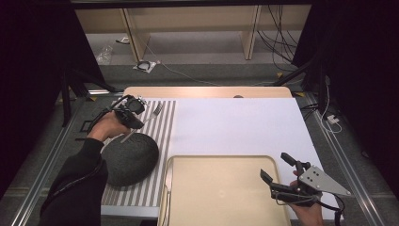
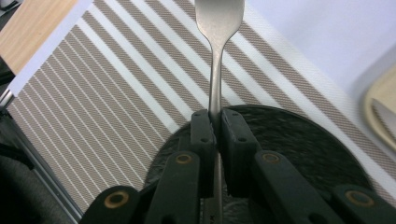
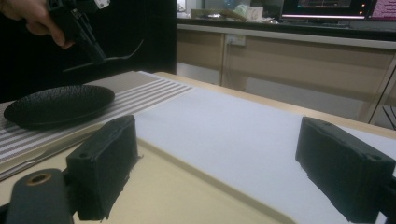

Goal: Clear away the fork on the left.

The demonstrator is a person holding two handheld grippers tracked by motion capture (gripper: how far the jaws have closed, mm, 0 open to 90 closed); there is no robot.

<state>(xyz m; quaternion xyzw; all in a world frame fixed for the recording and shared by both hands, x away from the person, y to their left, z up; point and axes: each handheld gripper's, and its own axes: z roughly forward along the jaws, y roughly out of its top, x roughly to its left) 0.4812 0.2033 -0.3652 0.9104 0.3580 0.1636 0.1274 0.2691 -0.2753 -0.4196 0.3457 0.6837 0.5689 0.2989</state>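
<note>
my left gripper is clamped on the fork by its handle, and i hold it in the air above the striped mat, just past the black plate. so the pickup looks done; what's left, i'd judge, is setting the fork down beside the plate or on the tray. my right gripper hangs over the tray's right edge, jaws wide apart and holding nothing.

We're seeing the plate sitting on the striped mat at the desk's left, the tray lying just right of it.
</note>
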